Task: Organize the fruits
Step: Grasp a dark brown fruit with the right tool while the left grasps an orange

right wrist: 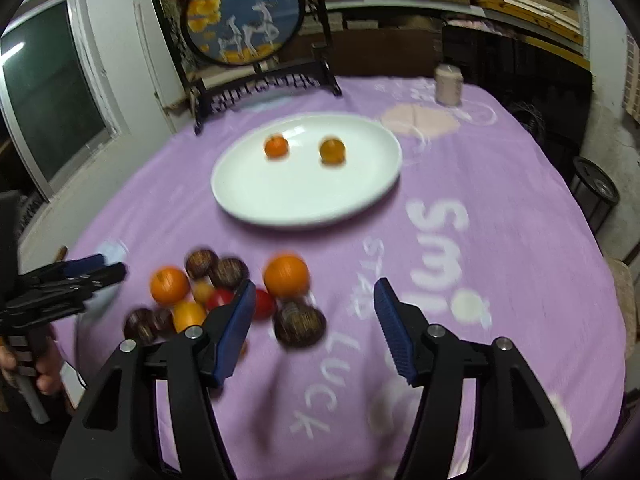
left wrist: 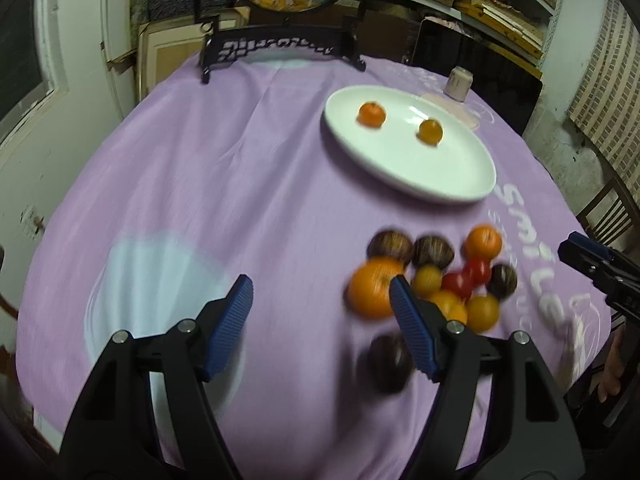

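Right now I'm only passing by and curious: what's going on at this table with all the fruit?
A person is sorting fruit with a handheld gripper in each hand. Two small orange fruits already sit on the white plate; a mixed pile of fruit still lies on the purple tablecloth. The left gripper and right gripper are both open and empty, hovering near the pile.

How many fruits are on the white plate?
2: an orange fruit left and a yellower fruit right, apart, on the plate. None seem hidden.
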`<action>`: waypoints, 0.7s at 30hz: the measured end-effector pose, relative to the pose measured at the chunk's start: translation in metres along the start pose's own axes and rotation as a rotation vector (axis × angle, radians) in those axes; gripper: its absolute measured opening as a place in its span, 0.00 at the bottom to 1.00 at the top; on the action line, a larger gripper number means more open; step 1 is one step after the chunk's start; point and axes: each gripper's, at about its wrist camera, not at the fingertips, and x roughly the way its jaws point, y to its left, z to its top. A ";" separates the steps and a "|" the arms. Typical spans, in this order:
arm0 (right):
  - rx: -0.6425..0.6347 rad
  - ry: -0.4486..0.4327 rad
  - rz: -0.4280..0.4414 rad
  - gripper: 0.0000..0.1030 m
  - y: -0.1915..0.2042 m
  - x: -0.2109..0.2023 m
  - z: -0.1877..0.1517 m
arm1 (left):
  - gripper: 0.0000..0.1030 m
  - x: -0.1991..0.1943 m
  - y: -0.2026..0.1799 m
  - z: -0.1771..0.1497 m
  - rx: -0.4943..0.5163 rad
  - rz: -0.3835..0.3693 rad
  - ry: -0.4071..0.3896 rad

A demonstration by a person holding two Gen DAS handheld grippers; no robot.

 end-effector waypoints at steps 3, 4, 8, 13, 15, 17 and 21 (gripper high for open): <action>-0.018 0.057 -0.030 0.60 0.005 0.012 -0.019 | 0.70 -0.008 0.007 -0.019 -0.014 -0.012 0.022; -0.030 0.078 -0.031 0.60 0.008 0.018 -0.023 | 0.71 -0.010 0.007 -0.023 -0.011 -0.012 0.029; -0.058 0.115 -0.022 0.60 0.015 0.040 -0.029 | 0.77 -0.015 0.001 -0.032 0.027 -0.024 0.038; -0.079 0.136 -0.046 0.60 0.018 0.062 -0.027 | 0.78 -0.015 0.000 -0.037 0.032 -0.018 0.046; -0.105 0.117 -0.067 0.41 0.020 0.067 -0.027 | 0.78 -0.014 -0.001 -0.037 0.035 -0.016 0.055; -0.111 0.105 -0.066 0.41 0.020 0.067 -0.026 | 0.78 -0.011 -0.003 -0.036 0.040 -0.017 0.060; -0.074 0.108 -0.026 0.41 0.014 0.061 -0.027 | 0.78 0.000 0.000 -0.023 0.012 -0.004 0.066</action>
